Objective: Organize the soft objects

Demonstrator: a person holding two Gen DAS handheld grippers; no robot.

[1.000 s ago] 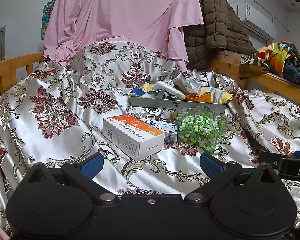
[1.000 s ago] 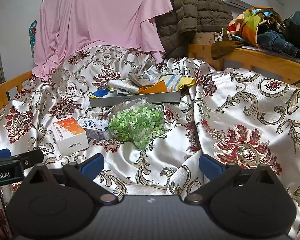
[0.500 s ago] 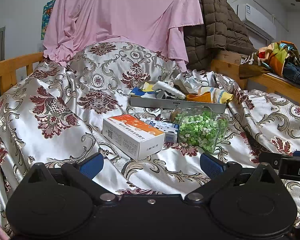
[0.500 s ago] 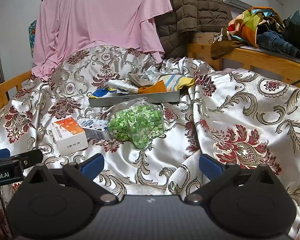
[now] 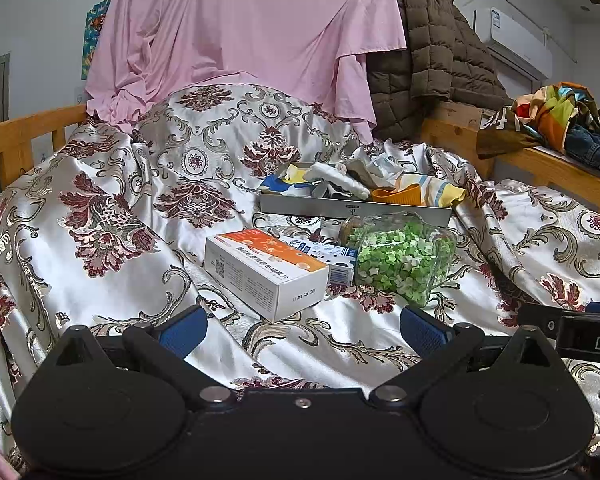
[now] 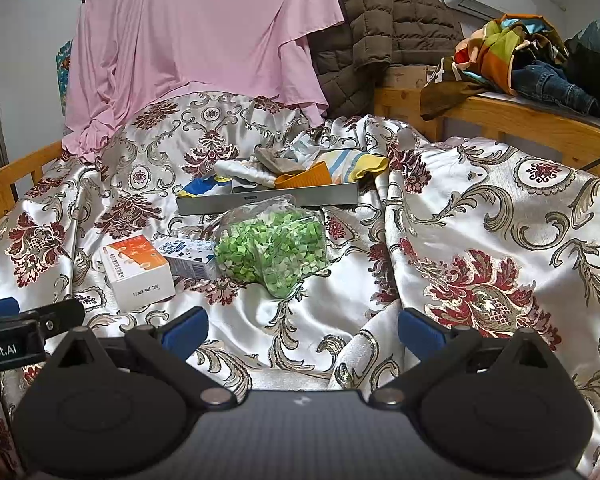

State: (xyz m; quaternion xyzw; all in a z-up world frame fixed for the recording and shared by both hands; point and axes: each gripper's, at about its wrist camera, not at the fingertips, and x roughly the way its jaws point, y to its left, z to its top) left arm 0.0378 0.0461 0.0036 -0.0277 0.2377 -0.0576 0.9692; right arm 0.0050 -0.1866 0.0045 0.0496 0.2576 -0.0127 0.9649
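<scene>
A heap of soft cloth items (image 5: pixel 364 184), white, grey, orange and striped, lies in a shallow grey metal tray (image 5: pixel 300 205) on the floral satin bedspread (image 5: pixel 112 216). Just in front of the tray rests a clear jar of green paper stars (image 5: pixel 404 258), on its side. Beside it lie a small blue-and-white carton (image 5: pixel 324 254) and an orange-and-white cardboard box (image 5: pixel 260 272). Left gripper (image 5: pixel 302 326) hovers near the box, fingers spread, empty. Right gripper (image 6: pixel 302 326) likewise spread wide, holding nothing.
</scene>
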